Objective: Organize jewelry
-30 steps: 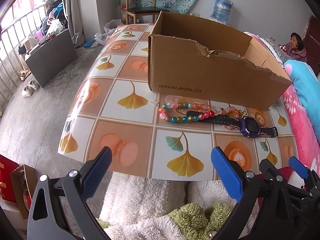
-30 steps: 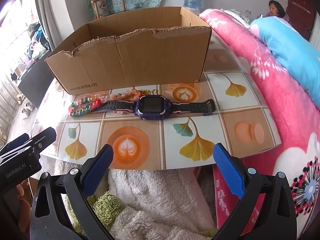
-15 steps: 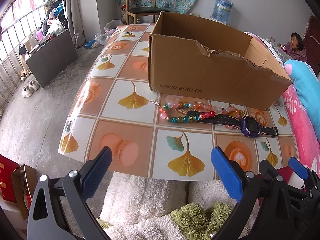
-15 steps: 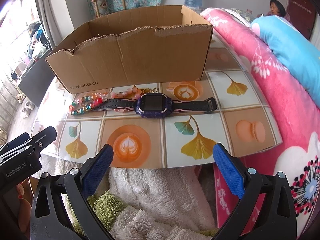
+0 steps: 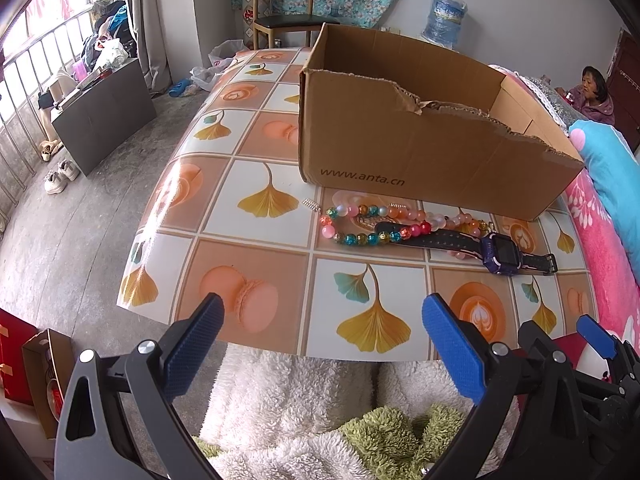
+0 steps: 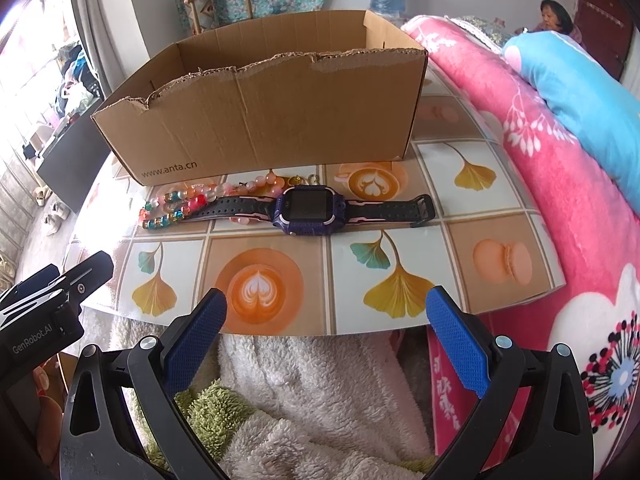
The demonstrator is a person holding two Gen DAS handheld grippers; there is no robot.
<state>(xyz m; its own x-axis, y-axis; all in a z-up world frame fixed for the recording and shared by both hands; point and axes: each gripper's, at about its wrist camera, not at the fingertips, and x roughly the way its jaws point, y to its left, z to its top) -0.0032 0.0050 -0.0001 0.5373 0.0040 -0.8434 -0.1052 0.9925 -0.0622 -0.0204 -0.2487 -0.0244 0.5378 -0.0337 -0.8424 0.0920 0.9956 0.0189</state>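
A purple smartwatch [image 6: 308, 211] with a black strap lies flat on the patterned table [image 6: 256, 292], in front of an open cardboard box [image 6: 272, 120]. A colourful bead bracelet [image 6: 176, 206] and a pink bead string [image 6: 256, 184] lie beside and partly under the strap. In the left wrist view the watch [image 5: 500, 254], the beads [image 5: 360, 224] and the box [image 5: 420, 152] sit ahead and to the right. My left gripper [image 5: 320, 334] and right gripper [image 6: 326, 328] are both open and empty, hovering at the table's near edge.
A fluffy white and green blanket [image 6: 304, 400] lies below the table's near edge. A pink quilt [image 6: 560, 184] borders the table on the right. A chair [image 5: 288, 20] stands beyond the box. A person [image 6: 554, 16] sits at the far right.
Both grippers have edged slightly forward toward the table. The jewelry and box have not moved.
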